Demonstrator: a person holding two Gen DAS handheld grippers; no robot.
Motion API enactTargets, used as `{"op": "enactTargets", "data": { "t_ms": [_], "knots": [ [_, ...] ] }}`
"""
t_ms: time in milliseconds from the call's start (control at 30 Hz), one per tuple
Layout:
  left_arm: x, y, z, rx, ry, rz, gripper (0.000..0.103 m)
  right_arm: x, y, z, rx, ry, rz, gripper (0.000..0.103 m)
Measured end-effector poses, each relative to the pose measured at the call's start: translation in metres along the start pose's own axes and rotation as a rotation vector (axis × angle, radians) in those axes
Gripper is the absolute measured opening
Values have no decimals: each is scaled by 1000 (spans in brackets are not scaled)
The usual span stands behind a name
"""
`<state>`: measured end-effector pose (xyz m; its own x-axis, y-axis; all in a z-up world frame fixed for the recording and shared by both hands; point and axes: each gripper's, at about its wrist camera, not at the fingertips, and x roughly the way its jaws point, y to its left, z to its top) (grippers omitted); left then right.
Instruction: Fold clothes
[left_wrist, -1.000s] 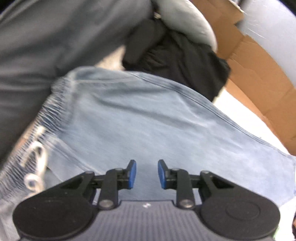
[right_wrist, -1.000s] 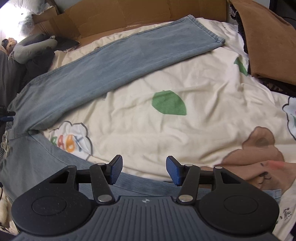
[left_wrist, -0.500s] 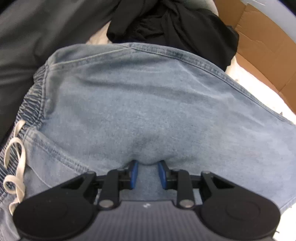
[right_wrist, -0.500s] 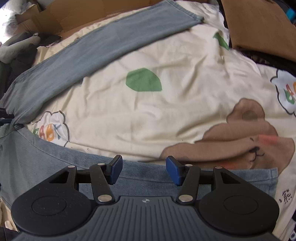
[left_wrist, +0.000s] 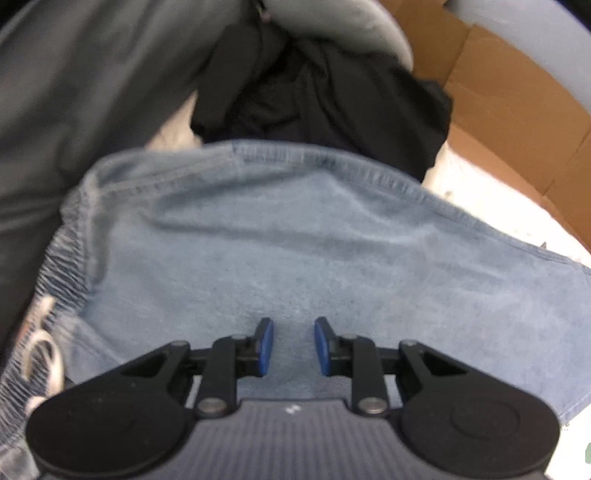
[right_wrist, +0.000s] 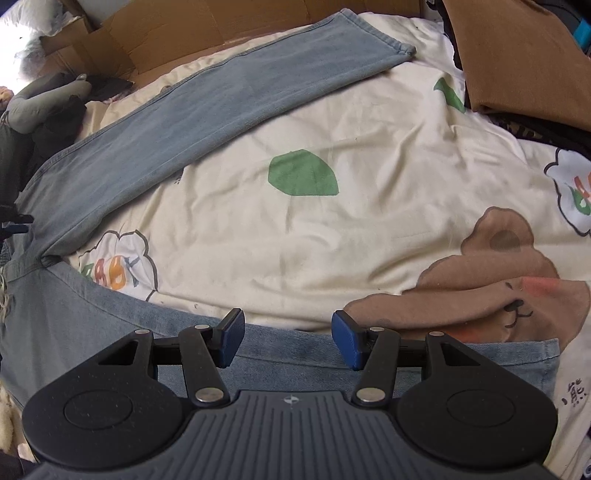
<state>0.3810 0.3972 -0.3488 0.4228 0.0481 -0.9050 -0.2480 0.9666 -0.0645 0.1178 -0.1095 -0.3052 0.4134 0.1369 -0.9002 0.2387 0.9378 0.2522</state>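
Both grippers empty: left gripper (left_wrist: 290, 346) jaws narrowly parted over light-blue denim jeans (left_wrist: 295, 251), right gripper (right_wrist: 287, 339) jaws wide apart above one jeans leg.

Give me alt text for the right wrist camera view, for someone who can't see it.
Open right tongs hover over the near leg of light blue jeans spread in a V on a cream cartoon-print bedsheet. Cardboard lies beyond; a brown fabric item sits upper right.
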Motion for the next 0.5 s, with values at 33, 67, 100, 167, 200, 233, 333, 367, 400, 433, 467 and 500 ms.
{"op": "enactTargets", "data": {
  "t_ms": [33, 67, 100, 167, 200, 233, 333, 367, 400, 433, 467, 500],
  "knots": [
    [6, -1, -1, -8, 5, 7, 26, -1, -2, -1, 0, 1, -5, 59],
    [11, -1, -2, -14, 8, 14, 27, -1, -4, -1, 1, 3, -11, 59],
    [15, -2, -2, -18, -4, 21, 29, -1, -7, -1, 4, 6, -17, 59],
    [18, -4, -1, -24, -13, 33, 31, 1, -12, -3, 8, 15, -30, 59],
    [21, -5, 2, -24, -15, 37, 33, 3, -14, -3, 17, 21, -35, 59],
    [23, -6, 5, -16, -14, 42, 34, 4, -16, -4, 29, 26, -37, 59],
    [28, -8, 14, 14, -6, 52, 36, 8, -18, -6, 50, 31, -40, 59],
    [30, -9, 17, 24, -3, 54, 36, 9, -16, -6, 47, 32, -39, 59],
    [31, -9, 20, 30, -9, 56, 36, 10, -14, -6, 43, 33, -35, 59],
    [29, -8, 23, 23, -29, 58, 36, 10, -12, -7, 35, 34, -31, 59],
    [28, -8, 26, 16, -50, 60, 35, 11, -10, -7, 24, 36, -29, 59],
    [26, -7, 29, 9, -71, 62, 35, 11, -8, -7, 11, 39, -30, 59]
  ]
}}
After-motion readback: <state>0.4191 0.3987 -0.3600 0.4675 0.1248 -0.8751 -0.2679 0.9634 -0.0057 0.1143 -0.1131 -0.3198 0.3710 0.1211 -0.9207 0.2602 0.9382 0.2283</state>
